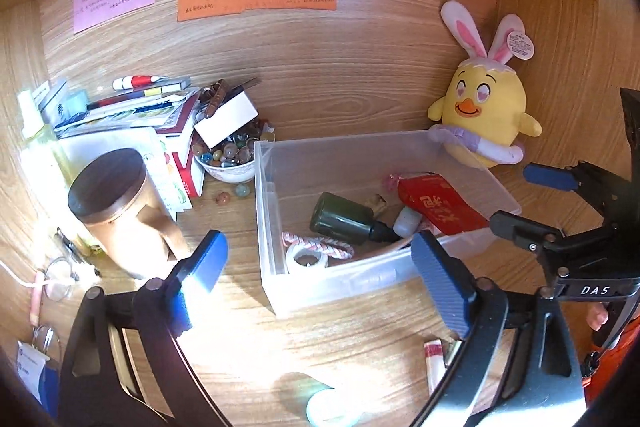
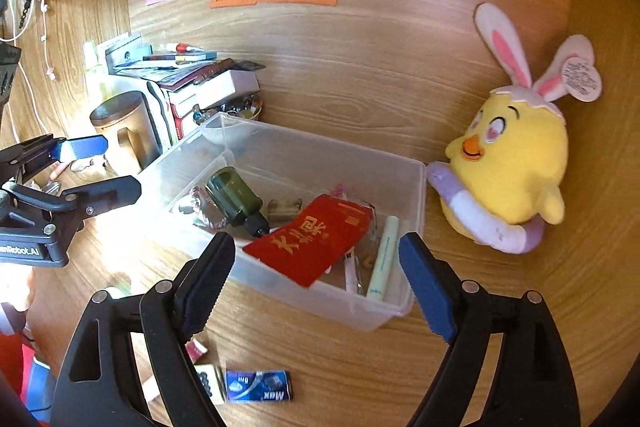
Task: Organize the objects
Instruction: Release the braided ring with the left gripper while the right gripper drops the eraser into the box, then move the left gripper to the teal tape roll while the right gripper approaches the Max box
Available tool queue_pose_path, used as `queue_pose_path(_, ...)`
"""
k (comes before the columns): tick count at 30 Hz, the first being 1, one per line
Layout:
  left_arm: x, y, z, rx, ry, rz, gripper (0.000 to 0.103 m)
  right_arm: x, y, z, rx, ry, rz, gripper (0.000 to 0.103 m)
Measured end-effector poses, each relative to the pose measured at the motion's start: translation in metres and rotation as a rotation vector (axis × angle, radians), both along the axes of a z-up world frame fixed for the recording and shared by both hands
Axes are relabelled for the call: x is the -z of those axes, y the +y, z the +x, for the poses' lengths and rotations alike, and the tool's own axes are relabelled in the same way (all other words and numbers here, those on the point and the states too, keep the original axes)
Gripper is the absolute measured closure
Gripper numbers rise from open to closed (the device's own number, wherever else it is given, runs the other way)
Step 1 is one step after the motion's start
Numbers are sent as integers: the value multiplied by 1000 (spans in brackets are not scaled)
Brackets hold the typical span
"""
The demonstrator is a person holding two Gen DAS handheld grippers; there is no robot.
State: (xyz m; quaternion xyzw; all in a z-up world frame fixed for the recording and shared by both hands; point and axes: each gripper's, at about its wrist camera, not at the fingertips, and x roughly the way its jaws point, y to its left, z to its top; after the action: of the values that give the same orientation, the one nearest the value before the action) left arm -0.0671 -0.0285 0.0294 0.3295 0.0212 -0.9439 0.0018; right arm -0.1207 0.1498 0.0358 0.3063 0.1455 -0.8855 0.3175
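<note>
A clear plastic bin (image 1: pixel 340 291) (image 2: pixel 320 301) stands on the wooden desk. In it lie a dark green bottle (image 1: pixel 344 219) (image 2: pixel 236 197), a red envelope (image 1: pixel 436 205) (image 2: pixel 316 239), a pink-and-white braided cord (image 1: pixel 316 245), a tape roll (image 1: pixel 306 259) and a pale green pen (image 2: pixel 382 259). My left gripper (image 1: pixel 320 259) hovers before the bin's near wall, open and holding nothing. My right gripper (image 2: pixel 318 251) is open over the bin's near right corner, also holding nothing. Each gripper shows in the other's view, the right gripper (image 1: pixel 528 201) at the right edge and the left gripper (image 2: pixel 108 169) at the left.
A yellow plush chick (image 1: pixel 484 115) (image 2: pixel 516 155) leans by the bin's far right corner. Left of the bin are a brown lidded canister (image 1: pixel 120 211), a bowl of marbles (image 1: pixel 232 159) and stacked books (image 1: pixel 132 107). A blue packet (image 2: pixel 258 385) lies near the front edge.
</note>
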Motion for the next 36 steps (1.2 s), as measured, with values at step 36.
queue_pose_path(36, 102, 5, 60, 6, -300, 72, 4, 91, 29, 41, 13, -258, 127, 19)
